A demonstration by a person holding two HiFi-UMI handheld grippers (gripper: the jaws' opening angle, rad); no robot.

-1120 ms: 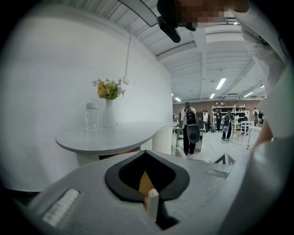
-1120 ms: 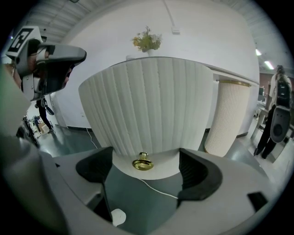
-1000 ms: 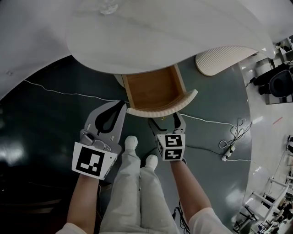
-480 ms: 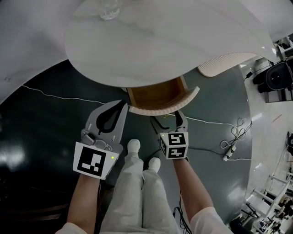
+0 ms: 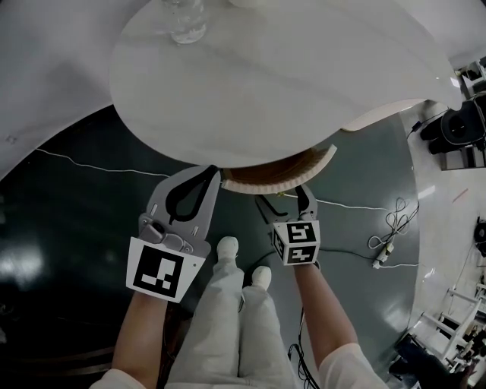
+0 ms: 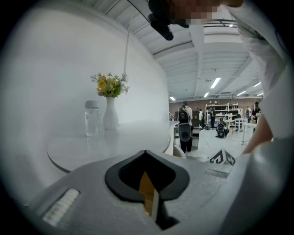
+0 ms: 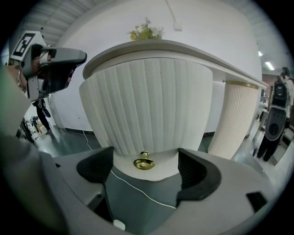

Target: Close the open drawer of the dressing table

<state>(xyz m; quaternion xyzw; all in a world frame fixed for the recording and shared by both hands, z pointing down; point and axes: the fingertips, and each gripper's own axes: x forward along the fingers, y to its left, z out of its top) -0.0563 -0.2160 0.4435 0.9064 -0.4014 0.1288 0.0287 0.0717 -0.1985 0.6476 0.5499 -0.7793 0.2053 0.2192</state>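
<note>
The dressing table's white round top (image 5: 258,76) fills the upper head view. Only a sliver of wooden inside shows behind the fluted drawer front (image 5: 281,176), which has slid almost fully under it. My right gripper (image 5: 284,196) is open just in front of the drawer. In the right gripper view the brass knob (image 7: 144,162) sits between the open jaws of that gripper (image 7: 146,172), low on the fluted front (image 7: 147,105). My left gripper (image 5: 213,172) is shut with nothing in it, its tip at the drawer's left end. Wood shows through the pad loop of the left gripper (image 6: 146,153).
A glass bottle (image 5: 186,23) and a vase of flowers (image 6: 110,114) stand on the tabletop. A fluted leg (image 7: 234,119) stands right of the drawer. White cables (image 5: 76,163) cross the dark floor, with a bundle (image 5: 391,228) at right. The person's legs and shoes (image 5: 226,247) are below.
The drawer has slid in under the tabletop, from wide open to nearly shut. Both grippers have moved forward with it.
</note>
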